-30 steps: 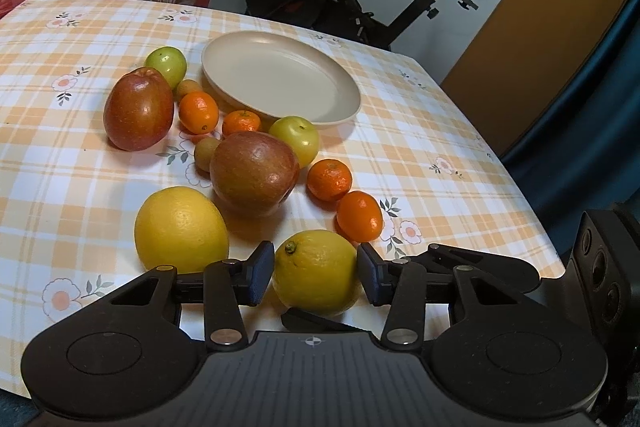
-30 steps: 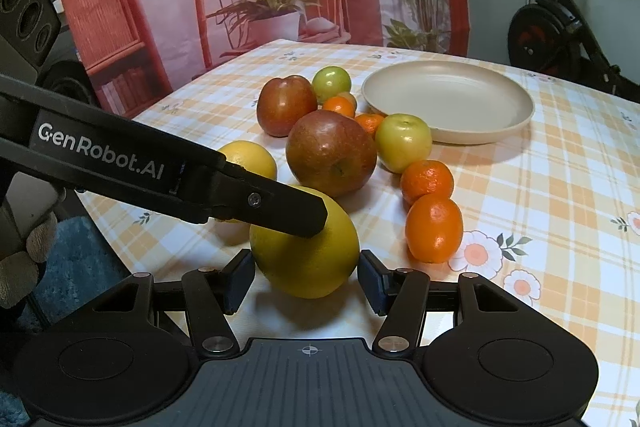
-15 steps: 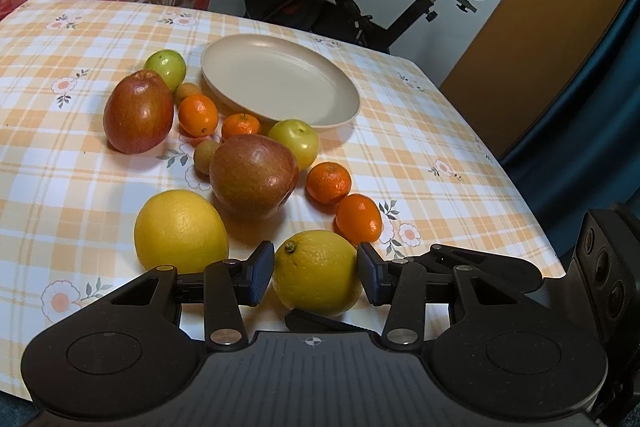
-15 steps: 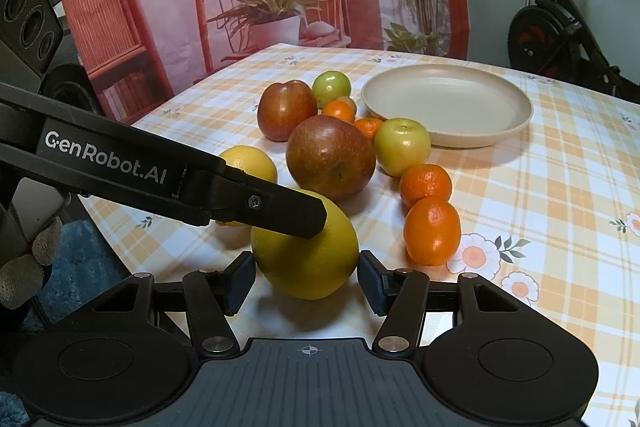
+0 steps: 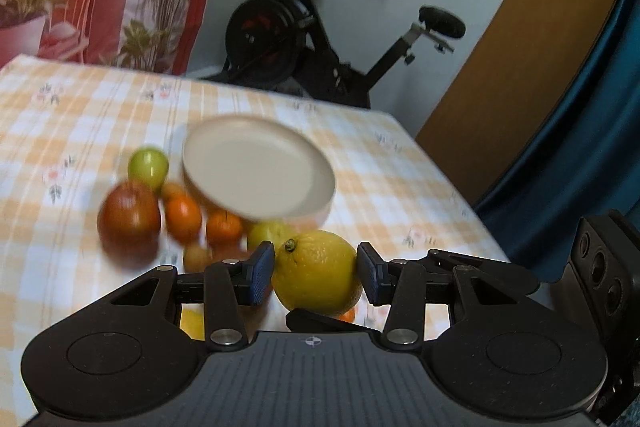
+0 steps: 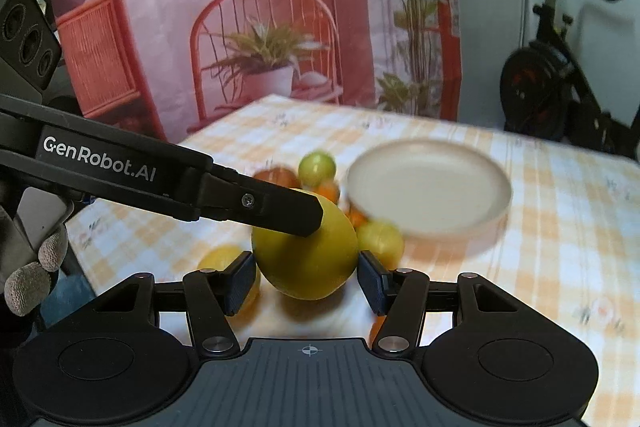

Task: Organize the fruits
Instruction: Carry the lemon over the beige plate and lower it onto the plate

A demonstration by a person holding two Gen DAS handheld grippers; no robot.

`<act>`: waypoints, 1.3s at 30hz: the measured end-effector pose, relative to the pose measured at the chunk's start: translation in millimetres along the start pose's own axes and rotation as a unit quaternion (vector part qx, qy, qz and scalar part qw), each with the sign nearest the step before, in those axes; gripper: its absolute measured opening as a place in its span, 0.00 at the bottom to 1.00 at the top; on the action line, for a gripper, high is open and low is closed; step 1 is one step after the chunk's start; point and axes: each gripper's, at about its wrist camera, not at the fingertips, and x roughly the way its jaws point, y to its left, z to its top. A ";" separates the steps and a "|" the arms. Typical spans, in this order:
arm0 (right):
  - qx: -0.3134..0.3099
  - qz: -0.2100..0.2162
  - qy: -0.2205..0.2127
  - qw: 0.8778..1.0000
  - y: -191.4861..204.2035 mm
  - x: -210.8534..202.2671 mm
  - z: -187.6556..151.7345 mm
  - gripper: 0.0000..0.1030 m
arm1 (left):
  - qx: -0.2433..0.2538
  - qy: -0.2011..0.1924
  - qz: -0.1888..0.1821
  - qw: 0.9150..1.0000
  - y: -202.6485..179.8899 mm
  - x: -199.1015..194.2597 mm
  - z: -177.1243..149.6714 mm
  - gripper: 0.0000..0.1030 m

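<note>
Both-handed: my left gripper [image 5: 316,273] and right gripper [image 6: 307,275], jaws partly open, each pinch the same lemon [image 5: 316,273], pads flat against its dimpled yellow skin, clear of the checked tablecloth [image 5: 400,171]. Beyond sits a smooth round beige plate [image 5: 256,167], blurred.

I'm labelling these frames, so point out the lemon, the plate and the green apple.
lemon [image 5: 316,277], left wrist view, middle of its peel.
plate [image 6: 430,183], right wrist view, bare inner floor.
green apple [image 5: 147,166], left wrist view, front skin.
</note>
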 end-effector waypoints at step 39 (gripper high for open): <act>0.018 0.026 0.111 0.993 -93.4 170.7 99.2 0.51 | -0.038 0.084 0.022 0.995 93.6 125.0 105.8 0.46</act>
